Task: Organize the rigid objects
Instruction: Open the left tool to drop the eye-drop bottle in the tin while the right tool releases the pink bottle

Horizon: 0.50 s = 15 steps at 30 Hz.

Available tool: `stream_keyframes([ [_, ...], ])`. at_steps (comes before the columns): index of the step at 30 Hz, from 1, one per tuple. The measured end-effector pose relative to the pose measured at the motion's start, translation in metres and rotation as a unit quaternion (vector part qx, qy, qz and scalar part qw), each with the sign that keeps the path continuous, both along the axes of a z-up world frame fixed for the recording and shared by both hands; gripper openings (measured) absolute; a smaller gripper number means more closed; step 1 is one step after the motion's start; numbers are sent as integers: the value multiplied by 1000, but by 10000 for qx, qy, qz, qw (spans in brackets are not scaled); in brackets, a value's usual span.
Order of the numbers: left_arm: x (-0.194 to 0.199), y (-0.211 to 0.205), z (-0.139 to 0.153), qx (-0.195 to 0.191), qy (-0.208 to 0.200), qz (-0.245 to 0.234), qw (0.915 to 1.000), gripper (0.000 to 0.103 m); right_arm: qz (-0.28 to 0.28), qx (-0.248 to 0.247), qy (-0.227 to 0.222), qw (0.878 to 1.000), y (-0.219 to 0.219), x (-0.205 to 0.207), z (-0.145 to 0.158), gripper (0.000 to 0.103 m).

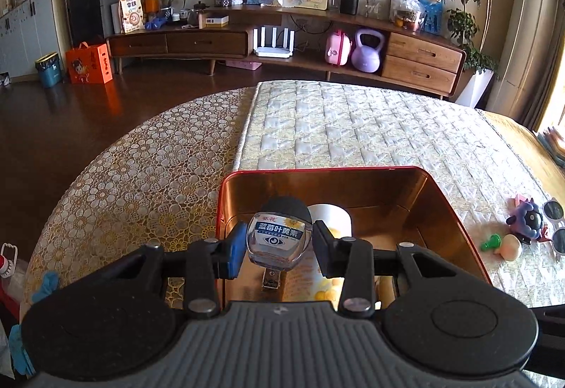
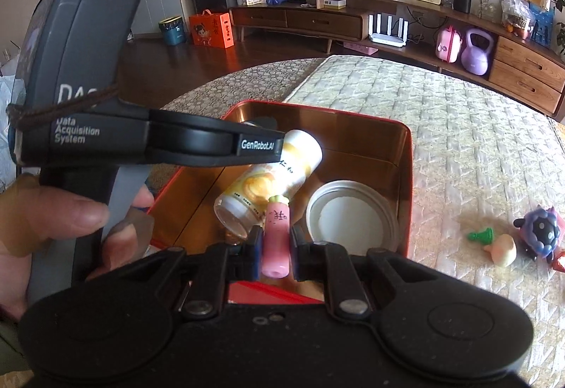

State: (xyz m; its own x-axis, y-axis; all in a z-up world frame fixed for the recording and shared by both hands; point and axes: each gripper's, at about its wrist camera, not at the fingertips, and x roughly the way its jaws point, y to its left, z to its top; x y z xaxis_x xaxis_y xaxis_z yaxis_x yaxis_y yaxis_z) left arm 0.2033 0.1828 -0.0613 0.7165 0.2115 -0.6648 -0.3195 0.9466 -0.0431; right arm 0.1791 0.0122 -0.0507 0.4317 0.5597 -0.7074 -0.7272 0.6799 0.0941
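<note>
Tin box [image 1: 445,211], red outside and coppery inside, sits on my quilted desk [image 1: 353,126]. In it lie a yellow-labelled bottle [image 2: 272,176] and a round lid [image 2: 353,211]. My left hand-held gripper [image 1: 279,243] is clamped on a small clear bottle [image 1: 277,239] over the box. My right hand-held gripper [image 2: 276,246] pinches a pink tube [image 2: 276,239] at the box's near edge.

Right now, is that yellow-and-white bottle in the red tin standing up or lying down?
Lying down. In the right wrist view the yellow-and-white bottle rests on its side on the red tin's floor, beside a round lid.
</note>
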Motion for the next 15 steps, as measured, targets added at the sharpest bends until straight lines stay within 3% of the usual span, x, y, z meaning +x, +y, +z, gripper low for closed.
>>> stream_keyframes([
  [10,4,5,-5,-23,77,51,10000,39,-25,38,225,9997,-6,0,-4,19],
  [15,3,2,-4,-35,124,58,9999,39,-56,152,324,9993,-12,0,-1,25],
])
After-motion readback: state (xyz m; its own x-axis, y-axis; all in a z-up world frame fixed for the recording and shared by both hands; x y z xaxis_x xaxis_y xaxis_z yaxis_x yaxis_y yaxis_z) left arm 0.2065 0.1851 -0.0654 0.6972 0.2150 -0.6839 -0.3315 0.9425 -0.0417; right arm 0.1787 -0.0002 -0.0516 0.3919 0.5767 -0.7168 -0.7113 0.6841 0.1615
